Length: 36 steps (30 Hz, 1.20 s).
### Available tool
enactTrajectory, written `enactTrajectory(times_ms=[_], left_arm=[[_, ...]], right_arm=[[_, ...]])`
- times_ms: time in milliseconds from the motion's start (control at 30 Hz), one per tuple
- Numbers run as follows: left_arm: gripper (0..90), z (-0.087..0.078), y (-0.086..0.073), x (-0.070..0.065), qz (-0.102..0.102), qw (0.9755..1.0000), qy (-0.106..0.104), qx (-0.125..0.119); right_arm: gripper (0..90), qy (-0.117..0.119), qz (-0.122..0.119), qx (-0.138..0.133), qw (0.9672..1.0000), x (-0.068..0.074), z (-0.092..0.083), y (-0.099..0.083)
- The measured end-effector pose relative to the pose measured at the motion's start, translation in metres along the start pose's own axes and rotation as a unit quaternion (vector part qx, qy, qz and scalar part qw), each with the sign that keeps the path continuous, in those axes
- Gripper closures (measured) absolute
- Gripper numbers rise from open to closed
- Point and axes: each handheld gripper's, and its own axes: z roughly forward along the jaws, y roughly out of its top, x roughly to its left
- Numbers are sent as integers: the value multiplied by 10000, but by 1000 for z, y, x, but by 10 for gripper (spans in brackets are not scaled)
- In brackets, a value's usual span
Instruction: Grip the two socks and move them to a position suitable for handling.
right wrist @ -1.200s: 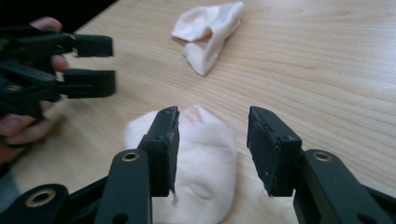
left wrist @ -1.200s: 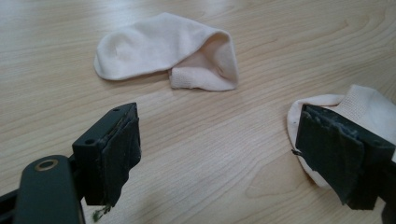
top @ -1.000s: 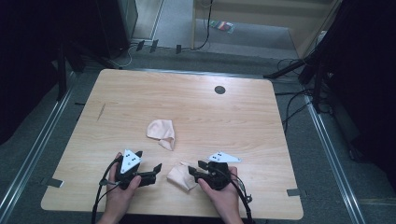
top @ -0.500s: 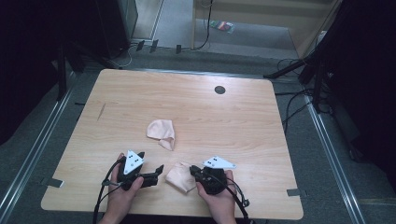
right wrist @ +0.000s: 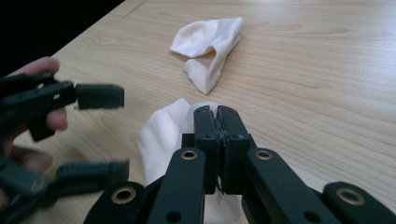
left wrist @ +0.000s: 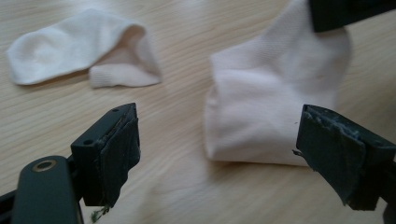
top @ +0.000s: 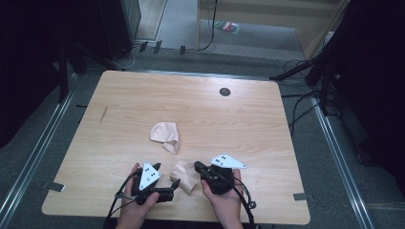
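Observation:
Two pale socks lie on the wooden table (top: 267,119). The near sock (top: 185,175) (left wrist: 271,102) (right wrist: 163,135) lies folded by the front edge, between the two grippers. My right gripper (top: 197,167) (right wrist: 217,114) is shut on that sock's right end, jaws pressed together. My left gripper (top: 167,176) (left wrist: 219,154) stands open low over the table, its right jaw beside the sock's near fold; it also appears as the left gripper (right wrist: 100,133). The far sock (top: 165,135) (left wrist: 70,51) (right wrist: 208,42) lies crumpled alone toward the table's middle.
A dark round hole (top: 224,91) sits near the table's far edge. Cables (top: 305,102) and dark stands (top: 329,71) surround the table on the floor. Bare wood stretches to the left, right and back of the socks.
My left gripper has shifted a little to the right, closer to the near sock. The right gripper and both socks have hardly moved.

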Motion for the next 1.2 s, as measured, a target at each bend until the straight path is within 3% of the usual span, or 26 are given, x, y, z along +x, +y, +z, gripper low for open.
enactTrajectory(times_ms=[133, 267, 367, 500, 533, 733, 800, 1000, 1067, 1200], left_arm=[[139, 7, -1, -19, 95, 9997, -182, 120], [113, 17, -2, -28, 135, 9992, -234, 278], [95, 23, 0, -30, 90, 9988, -79, 484], [152, 29, 1, -29, 17, 9975, 112, 696], [195, 28, 1, -28, -6, 9977, 124, 672], [773, 21, 3, -11, -89, 9988, -63, 477], [879, 16, 5, -2, -131, 9992, -52, 376], [900, -11, 12, 21, -189, 9992, 353, -85], [900, -25, 16, 27, -173, 9979, 556, -283], [900, -49, 26, 30, 118, 9939, 885, -649]], right_arm=[[886, -38, 29, -21, 10000, 0, 0, 1], [886, -71, 67, -55, 9999, 0, 0, 2], [886, -86, 65, -96, 9999, 1, -1, 3], [886, -88, 90, -136, 9998, 2, -3, 5], [886, -82, 79, -146, 9998, 3, -4, 5], [886, -36, 42, -144, 9999, 7, -2, 6], [886, 0, 49, -150, 9999, 10, 0, 8], [887, 134, -49, -282, 9995, 25, 10, 23], [887, 239, -101, -348, 9991, 33, 14, 32], [886, 511, -220, -484, 9973, 49, 16, 46]])
